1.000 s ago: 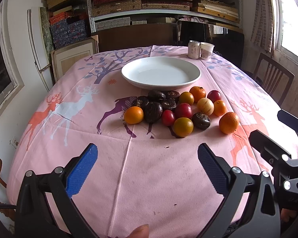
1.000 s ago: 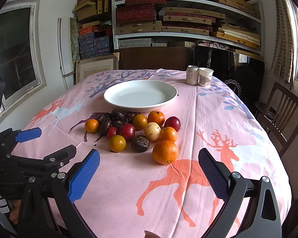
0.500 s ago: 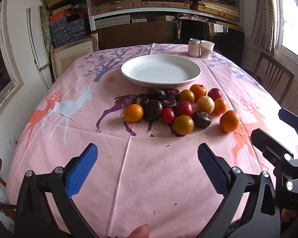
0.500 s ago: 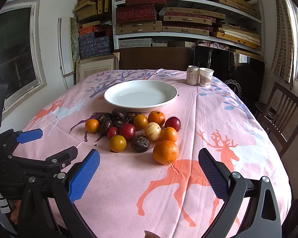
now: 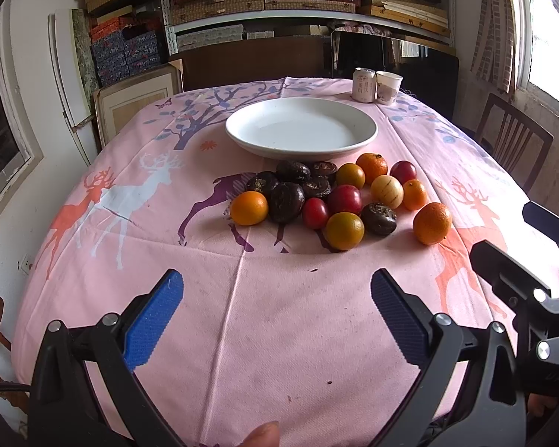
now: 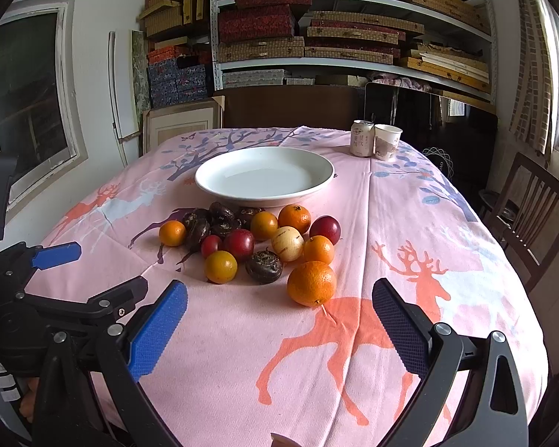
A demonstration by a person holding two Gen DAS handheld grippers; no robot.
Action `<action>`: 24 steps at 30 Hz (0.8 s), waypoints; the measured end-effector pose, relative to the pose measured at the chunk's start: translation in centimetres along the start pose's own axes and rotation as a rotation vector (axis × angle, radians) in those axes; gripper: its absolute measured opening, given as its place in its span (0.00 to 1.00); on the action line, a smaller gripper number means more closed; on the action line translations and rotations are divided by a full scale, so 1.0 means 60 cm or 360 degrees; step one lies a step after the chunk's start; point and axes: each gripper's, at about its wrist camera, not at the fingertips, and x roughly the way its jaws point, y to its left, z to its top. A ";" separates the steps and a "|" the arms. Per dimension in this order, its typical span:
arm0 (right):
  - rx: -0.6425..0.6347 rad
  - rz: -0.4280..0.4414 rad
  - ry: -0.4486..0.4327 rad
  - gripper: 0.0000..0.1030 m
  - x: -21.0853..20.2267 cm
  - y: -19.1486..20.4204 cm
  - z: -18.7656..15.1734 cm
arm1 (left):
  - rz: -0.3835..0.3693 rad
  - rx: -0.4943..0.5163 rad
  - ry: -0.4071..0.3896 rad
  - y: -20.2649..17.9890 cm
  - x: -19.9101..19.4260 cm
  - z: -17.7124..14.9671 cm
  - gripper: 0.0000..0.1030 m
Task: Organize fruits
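Note:
A pile of small fruits [image 5: 328, 193] lies on the pink tablecloth: oranges, red plums, dark brown fruits and a pale one. It shows in the right wrist view too [image 6: 257, 238]. A larger orange [image 5: 432, 222] [image 6: 311, 282] lies apart at the right. An empty white plate [image 5: 242, 138] [image 6: 212, 186] stands just behind the pile. My left gripper [image 5: 275, 309] is open and empty, low over the near cloth. My right gripper [image 6: 279, 316] is open and empty, just short of the larger orange.
A can [image 5: 363, 84] and a paper cup [image 5: 388, 87] stand at the table's far right. A wooden chair [image 6: 533, 208] stands off the right side. Shelves of boxes [image 6: 316, 29] fill the back wall. The pink tablecloth [image 5: 93, 223] drops at the edges.
The left gripper has drifted slightly, so the fruits and plate sit a little lower in its view. The right gripper is almost still. Both stay open.

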 end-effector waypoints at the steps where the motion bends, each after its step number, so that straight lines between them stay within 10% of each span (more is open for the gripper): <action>1: 0.0000 0.0000 0.0003 0.97 0.001 0.002 -0.003 | 0.0000 0.0001 0.0003 0.000 0.001 0.000 0.96; 13: -0.0152 0.0061 0.0303 0.97 0.069 -0.005 -0.027 | 0.0023 0.0022 0.0130 0.014 0.050 -0.008 0.96; 24: 0.0145 0.0107 0.0512 0.97 0.146 -0.137 -0.039 | 0.0011 0.0043 0.0357 0.050 0.146 -0.009 0.96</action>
